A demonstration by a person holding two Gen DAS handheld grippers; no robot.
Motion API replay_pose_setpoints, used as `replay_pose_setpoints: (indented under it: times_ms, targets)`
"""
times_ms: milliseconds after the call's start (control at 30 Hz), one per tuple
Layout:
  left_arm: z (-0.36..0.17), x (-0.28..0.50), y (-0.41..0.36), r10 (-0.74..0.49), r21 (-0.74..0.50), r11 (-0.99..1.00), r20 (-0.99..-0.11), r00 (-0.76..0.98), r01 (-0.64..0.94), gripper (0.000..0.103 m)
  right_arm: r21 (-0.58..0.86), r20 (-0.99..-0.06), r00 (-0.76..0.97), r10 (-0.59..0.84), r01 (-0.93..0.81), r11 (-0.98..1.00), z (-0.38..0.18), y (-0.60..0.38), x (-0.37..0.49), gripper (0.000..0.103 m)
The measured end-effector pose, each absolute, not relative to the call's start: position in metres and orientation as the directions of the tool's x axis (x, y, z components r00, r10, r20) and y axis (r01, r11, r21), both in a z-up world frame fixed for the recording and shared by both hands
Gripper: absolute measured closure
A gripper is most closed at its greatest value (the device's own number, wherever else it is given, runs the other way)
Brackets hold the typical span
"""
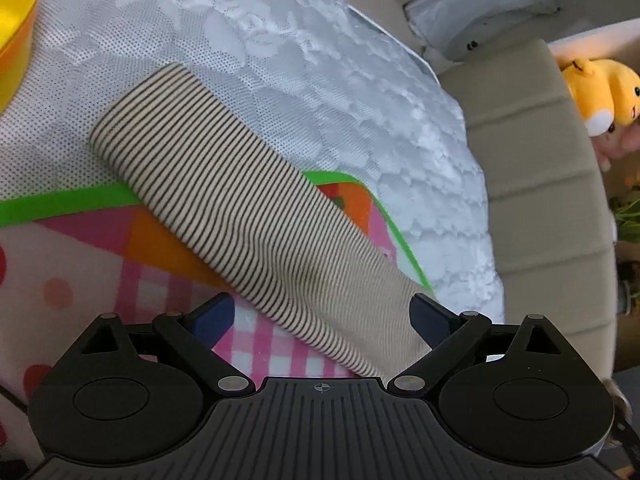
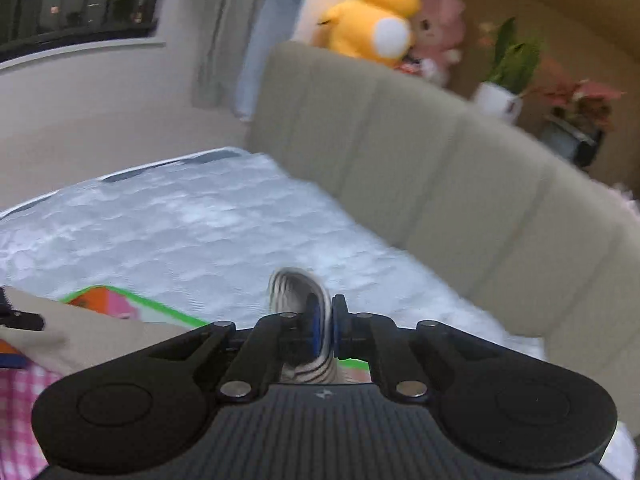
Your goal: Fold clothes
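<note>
Striped cloth (image 1: 240,216) is laid slantwise across the left wrist view, running from about ten o'clock down to five o'clock, where its lower end passes between the spread fingers of the left gripper (image 1: 320,316). Those fingers are held wide apart and nothing is gripped by them; the blue pad (image 1: 428,316) at four o'clock is seen just beside the cloth's edge. A bright checked mat (image 1: 132,264) with a green border is spread beneath the cloth, and the white mattress (image 1: 320,80) is seen under both. A yellow basin (image 1: 16,20) is cut off at eleven o'clock.

In the right wrist view, the right gripper (image 2: 324,324) is closed tightly on a bunched fold of the striped cloth (image 2: 296,284), which is pinched between the pads and sticks up toward twelve o'clock. A beige headboard (image 2: 440,184) is seen at two o'clock, topped by a yellow plush toy (image 2: 376,12).
</note>
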State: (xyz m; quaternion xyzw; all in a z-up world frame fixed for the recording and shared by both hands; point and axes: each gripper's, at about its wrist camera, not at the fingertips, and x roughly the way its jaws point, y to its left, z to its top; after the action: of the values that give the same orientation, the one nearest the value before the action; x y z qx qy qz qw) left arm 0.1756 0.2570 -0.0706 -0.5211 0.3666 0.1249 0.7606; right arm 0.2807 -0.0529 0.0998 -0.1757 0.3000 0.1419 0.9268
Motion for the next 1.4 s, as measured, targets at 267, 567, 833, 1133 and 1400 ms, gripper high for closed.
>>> replay_pose_setpoints:
  times_ms: [267,567,833,1133,1400]
  targets:
    - [-0.090,0.186,0.258,-0.272,-0.722,0.398,-0.682,0.679,-0.566,0.005,-0.193,-0.632,0.743,0.218,-0.424,0.885,0.058,-0.022,0.305,0.090]
    - [-0.092,0.194,0.245,-0.307,-0.738,0.421,-0.663,0.682,-0.528,0.005,-0.120,-0.725,0.638,0.260,-0.489,0.864,-0.012,-0.049,0.267,0.054]
    - [-0.094,0.186,0.222,-0.068,-0.692,0.433,-0.664,0.745,-0.578,0.019,0.141,-0.663,0.695,0.278,-0.249,0.958,-0.052,-0.133,0.242,0.038]
    - [-0.089,0.176,0.243,0.249,-0.593,0.393,-0.667,0.702,-0.703,0.079,0.322,-0.492,0.841,0.224,-0.063,0.945,-0.052,-0.212,0.234,0.031]
    - [-0.027,0.192,0.196,0.372,-0.408,0.674,-0.532,0.761,-0.615,0.094,0.360,-0.428,0.891,0.149,0.017,0.933,-0.048,-0.257,0.235,0.023]
